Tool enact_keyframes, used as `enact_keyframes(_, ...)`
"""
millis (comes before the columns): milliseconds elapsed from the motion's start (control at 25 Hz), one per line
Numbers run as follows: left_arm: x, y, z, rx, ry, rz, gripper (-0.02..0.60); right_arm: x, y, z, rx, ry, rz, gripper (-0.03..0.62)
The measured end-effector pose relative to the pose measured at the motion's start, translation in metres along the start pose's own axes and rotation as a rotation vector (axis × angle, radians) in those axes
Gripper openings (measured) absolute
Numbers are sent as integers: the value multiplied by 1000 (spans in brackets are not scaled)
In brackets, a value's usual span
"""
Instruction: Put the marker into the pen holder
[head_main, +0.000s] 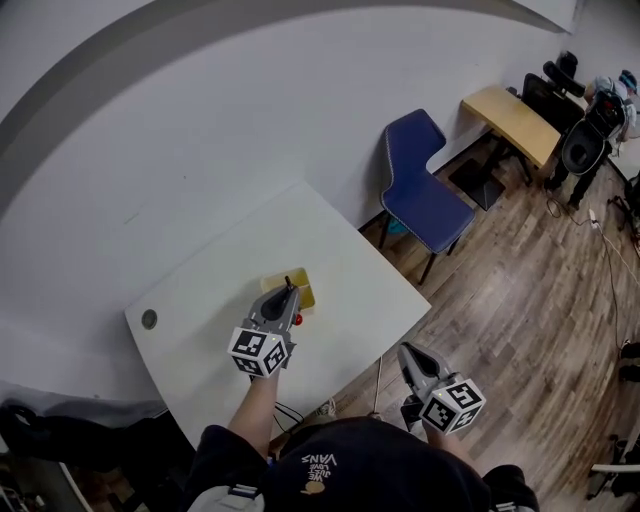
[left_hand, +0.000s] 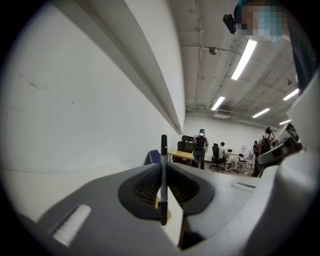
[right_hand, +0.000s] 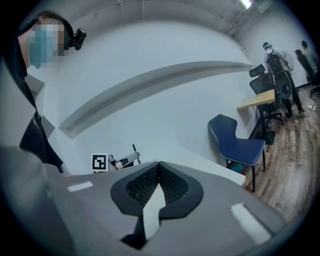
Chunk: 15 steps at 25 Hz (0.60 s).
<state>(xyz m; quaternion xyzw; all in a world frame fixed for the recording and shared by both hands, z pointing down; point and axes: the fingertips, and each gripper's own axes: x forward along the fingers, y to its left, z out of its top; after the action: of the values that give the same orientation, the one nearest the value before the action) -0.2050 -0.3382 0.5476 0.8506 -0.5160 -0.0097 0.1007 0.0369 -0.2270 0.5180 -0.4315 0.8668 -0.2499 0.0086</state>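
My left gripper (head_main: 286, 294) hangs over the white table (head_main: 350, 270), shut on a black marker (head_main: 289, 282). In the left gripper view the marker (left_hand: 163, 150) stands upright between the jaws of the left gripper (left_hand: 163, 166), its tip sticking out past them. A yellow pen holder (head_main: 302, 292) sits on the table right under that gripper; only a sliver of the holder (left_hand: 169, 215) shows below the jaws. My right gripper (head_main: 408, 353) is off the table's near right edge, shut with nothing in it (right_hand: 159, 164). From there I see the left gripper (right_hand: 122, 160) and the marker (right_hand: 134, 150).
A blue chair (head_main: 425, 195) stands past the table's far right corner. Farther off there is a wooden desk (head_main: 515, 120) with office chairs, on wood flooring. A round cable hole (head_main: 149, 319) marks the table's left end. The white wall runs along the table's far side.
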Motion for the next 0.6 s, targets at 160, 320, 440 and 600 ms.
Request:
enact_keyframes(160,11,7,-17,9,31,7,83,-3,-5,-3,6,-2,-33,0)
enact_keyframes(320,19,12,-28,22,50,14,83,-10,-9,-6,11,-5,-66,0)
enact_keyframes(440,23,11,-33,44,57,6,83,-13,-9,-9,13,-1,-82,0)
enact_keyframes(600,30,3,-39,114,82,-10,83,-16,-9,-11,13,0,-92,0)
